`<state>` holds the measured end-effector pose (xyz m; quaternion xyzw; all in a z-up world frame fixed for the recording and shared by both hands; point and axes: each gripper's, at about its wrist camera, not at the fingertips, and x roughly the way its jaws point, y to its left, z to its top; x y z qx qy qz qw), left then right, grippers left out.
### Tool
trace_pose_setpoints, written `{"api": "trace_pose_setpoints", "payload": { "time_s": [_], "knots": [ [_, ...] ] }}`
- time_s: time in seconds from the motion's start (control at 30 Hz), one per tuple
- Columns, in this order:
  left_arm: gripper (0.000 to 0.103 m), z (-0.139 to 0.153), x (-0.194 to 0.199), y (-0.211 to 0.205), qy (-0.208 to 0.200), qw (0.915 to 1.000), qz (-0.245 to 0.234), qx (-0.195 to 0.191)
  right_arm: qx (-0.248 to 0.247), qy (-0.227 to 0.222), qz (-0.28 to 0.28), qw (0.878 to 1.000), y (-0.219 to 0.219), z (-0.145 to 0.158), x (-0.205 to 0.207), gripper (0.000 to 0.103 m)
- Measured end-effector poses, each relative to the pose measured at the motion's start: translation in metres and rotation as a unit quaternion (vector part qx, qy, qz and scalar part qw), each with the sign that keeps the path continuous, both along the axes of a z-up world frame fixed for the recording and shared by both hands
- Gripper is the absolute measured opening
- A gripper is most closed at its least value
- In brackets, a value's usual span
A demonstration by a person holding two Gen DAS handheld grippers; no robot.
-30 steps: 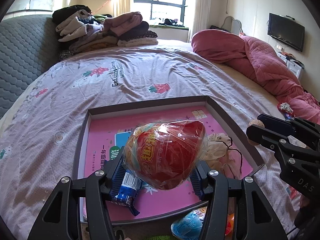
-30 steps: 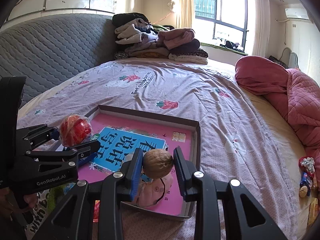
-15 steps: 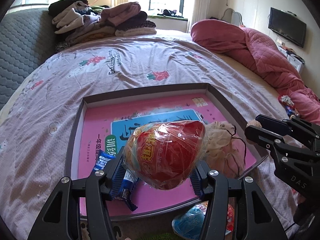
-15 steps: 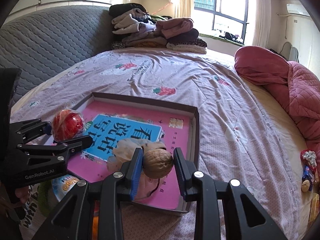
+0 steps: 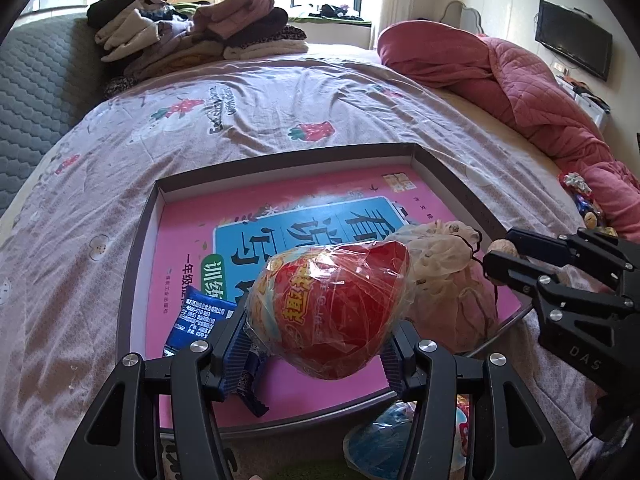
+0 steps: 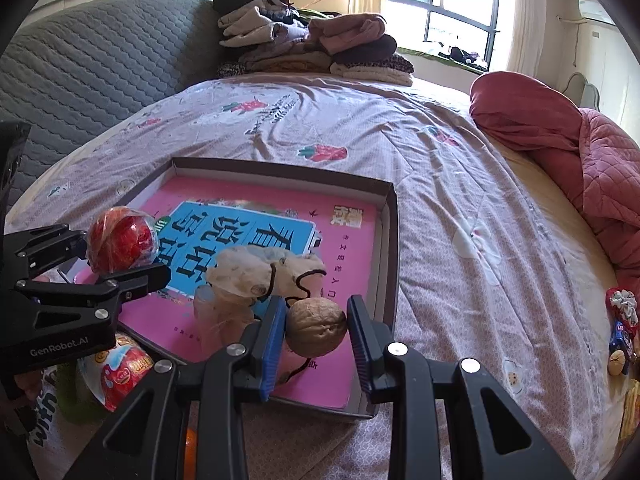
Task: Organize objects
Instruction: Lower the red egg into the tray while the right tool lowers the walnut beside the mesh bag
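My left gripper (image 5: 316, 344) is shut on a red egg-shaped snack in clear wrap (image 5: 332, 308), held above the near part of a shallow box (image 5: 280, 164) lined with a pink book. The same egg (image 6: 120, 240) and left gripper (image 6: 120, 276) show at the left of the right wrist view. My right gripper (image 6: 316, 332) is shut on a brown walnut (image 6: 316, 332), over the box's near right corner (image 6: 390, 200). In the box lie a cream drawstring pouch (image 5: 444, 264) and a blue snack packet (image 5: 200, 316). The right gripper (image 5: 500, 256) with its walnut (image 5: 502, 247) reaches in from the right.
The box rests on a lilac bedsheet (image 5: 260, 108). Folded clothes (image 5: 192, 36) are piled at the bed's far end, and a red quilt (image 5: 500, 68) lies on the right. More wrapped snacks (image 6: 120, 368) sit near the front edge, and small sweets (image 6: 620, 332) lie at the right.
Both grippers have dipped towards the box, so more of the book and the pouch shows. Each still holds its item.
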<state>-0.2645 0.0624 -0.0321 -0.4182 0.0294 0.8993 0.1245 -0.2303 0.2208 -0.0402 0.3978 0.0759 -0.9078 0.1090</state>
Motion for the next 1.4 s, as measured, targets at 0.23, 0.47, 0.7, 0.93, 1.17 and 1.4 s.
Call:
{"api": "trace_pose_setpoints", "payload": {
  "time_s": [0.23,0.47,0.7,0.93,1.17,1.4],
  "knots": [
    [0.058,-0.005,-0.003,0.002,-0.011,0.9999,-0.004,-0.005,0.007,-0.004,0.000,1.000,-0.002,-0.005,0.000,0.032],
    [0.058,-0.006,-0.005,0.005,-0.015,0.9998,-0.009,-0.011,0.016,-0.013,0.005,1.000,-0.006,-0.012,-0.002,0.032],
    [0.058,-0.010,-0.009,0.013,-0.031,0.9992,-0.019,-0.019,0.025,-0.014,0.009,1.000,-0.008,-0.015,-0.002,0.032],
    [0.058,-0.011,-0.010,0.018,-0.029,0.9989,-0.021,-0.030,0.026,-0.013,0.010,1.000,-0.008,-0.015,-0.003,0.032],
    [0.058,-0.011,-0.008,0.020,-0.029,0.9985,-0.023,-0.042,0.027,-0.014,0.011,0.999,-0.009,-0.016,-0.004,0.032],
    [0.058,-0.013,-0.007,0.031,-0.041,0.9967,-0.040,-0.057,0.036,-0.015,0.013,0.999,-0.011,-0.015,-0.003,0.032]
  ]
}}
